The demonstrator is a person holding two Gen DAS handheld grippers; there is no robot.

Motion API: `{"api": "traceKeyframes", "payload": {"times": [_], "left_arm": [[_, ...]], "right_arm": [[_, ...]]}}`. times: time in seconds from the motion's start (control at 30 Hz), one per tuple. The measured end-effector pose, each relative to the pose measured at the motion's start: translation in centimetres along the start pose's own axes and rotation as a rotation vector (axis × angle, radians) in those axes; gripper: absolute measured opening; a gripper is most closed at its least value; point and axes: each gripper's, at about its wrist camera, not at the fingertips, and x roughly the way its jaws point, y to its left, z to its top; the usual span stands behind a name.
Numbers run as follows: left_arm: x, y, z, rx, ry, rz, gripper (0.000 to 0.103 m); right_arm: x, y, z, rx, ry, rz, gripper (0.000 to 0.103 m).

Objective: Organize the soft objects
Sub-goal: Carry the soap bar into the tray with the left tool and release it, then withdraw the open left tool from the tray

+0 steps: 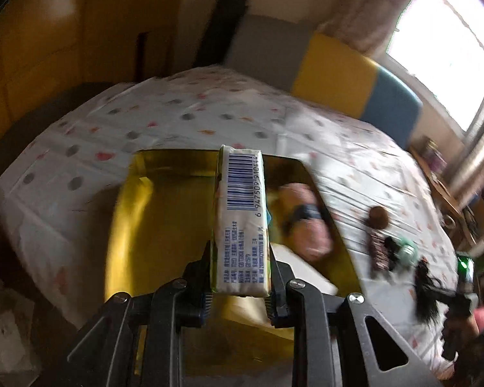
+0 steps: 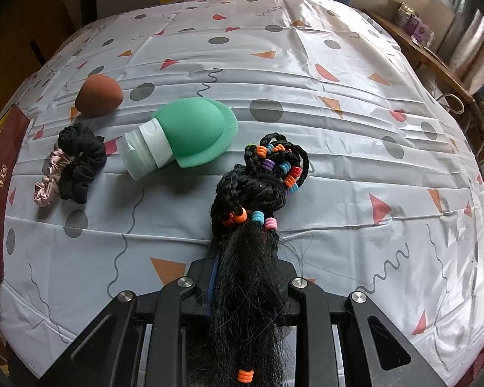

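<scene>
Left wrist view: left gripper (image 1: 240, 285) clamped on a tissue pack (image 1: 242, 219), grasped only at its lower end, hanging over the gold tray (image 1: 135, 213) on the patterned tablecloth (image 1: 80, 148). Blurred frame; possible slip or tilt from so short a hold, or a drop outside the tray rim.

Right wrist view: right gripper (image 2: 247, 285) closed on a beaded braided hairpiece (image 2: 258, 193), braids resting on the cloth. Risk of loose strands snagging in the jaws. Nearby and untouched: green silicone bottle (image 2: 184, 135), scrunchies (image 2: 71, 167), brown sponge (image 2: 98, 95).

Scrunchies (image 2: 71, 164), sponge (image 2: 99, 95) on tablecloth (image 2: 338, 193)
</scene>
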Motion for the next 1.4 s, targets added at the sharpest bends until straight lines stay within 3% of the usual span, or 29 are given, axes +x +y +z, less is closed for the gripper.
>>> {"api": "traceKeyframes", "payload": {"times": [0.3,0.57,0.8,1.03,1.23,1.4], "left_arm": [[6.1,3.5,1.7,-0.072,0.123,0.055,0.025],[9.9,3.6,3.9,-0.102,0.134,0.069,0.034],[9.0,3.0,3.7,-0.09,0.135,0.072,0.039],[4.9,3.4,1.8,-0.083,0.077,0.07,0.041],[1.4,3.1,-0.9,-0.069,0.04,0.066,0.034],[2.4,1.9,-2.6,-0.021,0.108,0.084,0.029]], "right_arm": [[0.1,-0.2,0.1,-0.01,0.0,-0.003,0.024],[0.1,-0.2,0.1,-0.012,0.0,-0.004,0.024],[0.2,-0.1,0.1,-0.019,0.0,-0.009,0.025],[0.2,-0.2,0.2,-0.024,0.0,-0.014,0.025],[0.2,-0.1,0.1,-0.027,0.0,-0.017,0.025],[0.2,0.0,0.1,-0.026,0.0,-0.017,0.025]]}}
